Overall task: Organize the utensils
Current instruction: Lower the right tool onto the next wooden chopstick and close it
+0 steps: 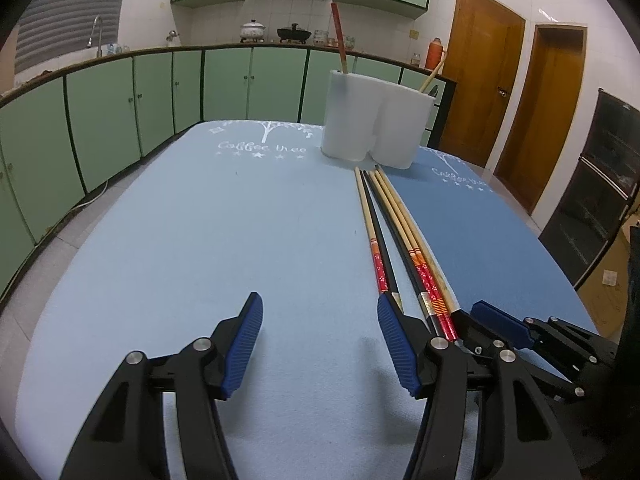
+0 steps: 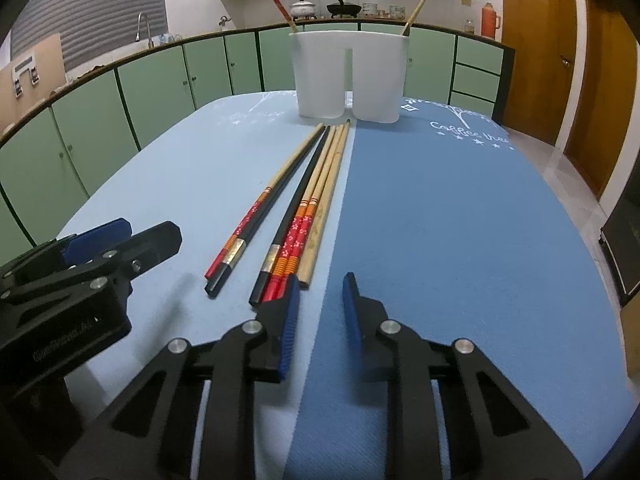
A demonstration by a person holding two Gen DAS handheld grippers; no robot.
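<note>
Sorting barely begun. White two-compartment holder (image 2: 352, 76) stands at the table's far end: one red-handled chopstick (image 2: 276, 0) in its left cup, one bamboo chopstick (image 2: 418, 10) in its right. Loose chopsticks (image 2: 308, 208), about six of red-handled, black and bamboo kinds, lie just in front of the holder, unsorted. Left gripper (image 1: 320, 344) and right gripper (image 2: 320, 312) sit at the chopsticks' near ends, jaws parted, holding nothing.
</note>
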